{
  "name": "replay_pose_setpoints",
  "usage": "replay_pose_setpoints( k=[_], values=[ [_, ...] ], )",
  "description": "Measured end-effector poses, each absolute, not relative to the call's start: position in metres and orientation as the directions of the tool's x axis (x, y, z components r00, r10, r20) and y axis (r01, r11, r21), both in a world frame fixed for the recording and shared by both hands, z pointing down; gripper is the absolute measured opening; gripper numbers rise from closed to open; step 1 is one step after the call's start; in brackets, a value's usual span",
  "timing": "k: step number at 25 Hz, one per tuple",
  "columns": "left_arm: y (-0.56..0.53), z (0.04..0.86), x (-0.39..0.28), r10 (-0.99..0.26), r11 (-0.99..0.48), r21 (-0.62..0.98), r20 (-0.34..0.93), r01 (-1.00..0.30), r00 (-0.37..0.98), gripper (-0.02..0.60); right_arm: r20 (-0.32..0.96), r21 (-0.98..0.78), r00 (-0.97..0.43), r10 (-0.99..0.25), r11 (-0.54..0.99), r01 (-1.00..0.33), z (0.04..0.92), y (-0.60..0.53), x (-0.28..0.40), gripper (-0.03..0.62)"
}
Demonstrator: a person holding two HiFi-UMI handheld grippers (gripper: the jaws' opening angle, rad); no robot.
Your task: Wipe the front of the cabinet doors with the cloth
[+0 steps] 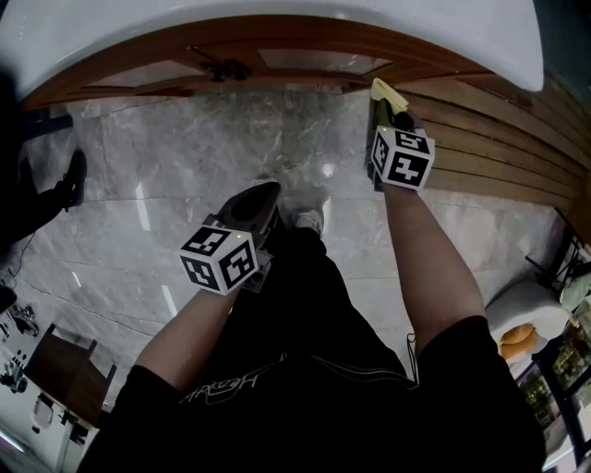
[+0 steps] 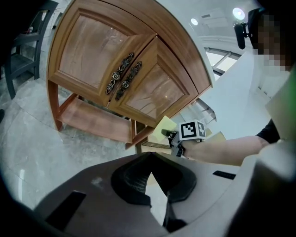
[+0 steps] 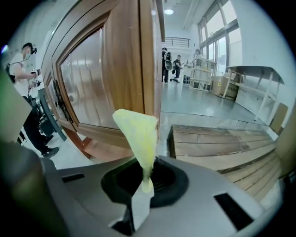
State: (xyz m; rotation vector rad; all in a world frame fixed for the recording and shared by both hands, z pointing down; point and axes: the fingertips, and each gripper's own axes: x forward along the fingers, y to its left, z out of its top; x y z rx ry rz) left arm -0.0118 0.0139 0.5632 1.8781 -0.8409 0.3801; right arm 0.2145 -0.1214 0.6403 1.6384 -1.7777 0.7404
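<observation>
The wooden cabinet (image 2: pixel 90 48) has two glazed doors with ornate dark handles (image 2: pixel 121 76) where they meet. In the head view it lies at the top under a white counter (image 1: pixel 277 23). My right gripper (image 3: pixel 147 178) is shut on a yellow cloth (image 3: pixel 136 134), which stands up from the jaws. It is held near the cabinet's right corner, with the door front (image 3: pixel 88 88) to its left. The cloth (image 2: pixel 164 127) and right gripper (image 1: pixel 392 111) also show from the other views. My left gripper (image 2: pixel 150 159) is shut and holds nothing, low and back from the doors (image 1: pixel 263 189).
A low shelf (image 2: pixel 92 120) runs under the cabinet between its legs. Wooden slatted boards (image 3: pixel 222 143) lie right of the cabinet. A dark chair (image 2: pixel 23 51) stands at far left. People (image 3: pixel 166 65) stand far off in the hall. The floor is polished marble (image 1: pixel 185 157).
</observation>
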Motion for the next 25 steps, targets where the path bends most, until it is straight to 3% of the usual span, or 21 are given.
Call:
replay_pose_setpoints(
  k=[6,12,18,25],
  values=[
    [0.009,0.555,0.0,-0.389,-0.272,0.666,0.584,-0.694,0.712,0.006,0.746,-0.007,-0.049,-0.664,0.066,-0.998,0.634,-0.115,0.232,0.04],
    [0.007,0.529,0.01,-0.42,-0.286,0.662,0.563,-0.692,0.712,0.006,0.73,-0.023,-0.116,-0.673,0.146,-0.989,0.595,-0.094,0.226,0.04],
    [0.021,0.454,0.01,-0.451,-0.341,0.66,0.51,-0.67,0.732,0.006,0.691,-0.179,-0.348,-0.634,0.317,-0.931,0.496,-0.039,0.189,0.04],
    [0.027,0.333,-0.006,-0.483,-0.539,0.569,0.395,-0.621,0.782,0.006,0.578,-0.279,-0.639,-0.508,0.613,-0.739,0.331,0.016,0.13,0.04]
  ],
)
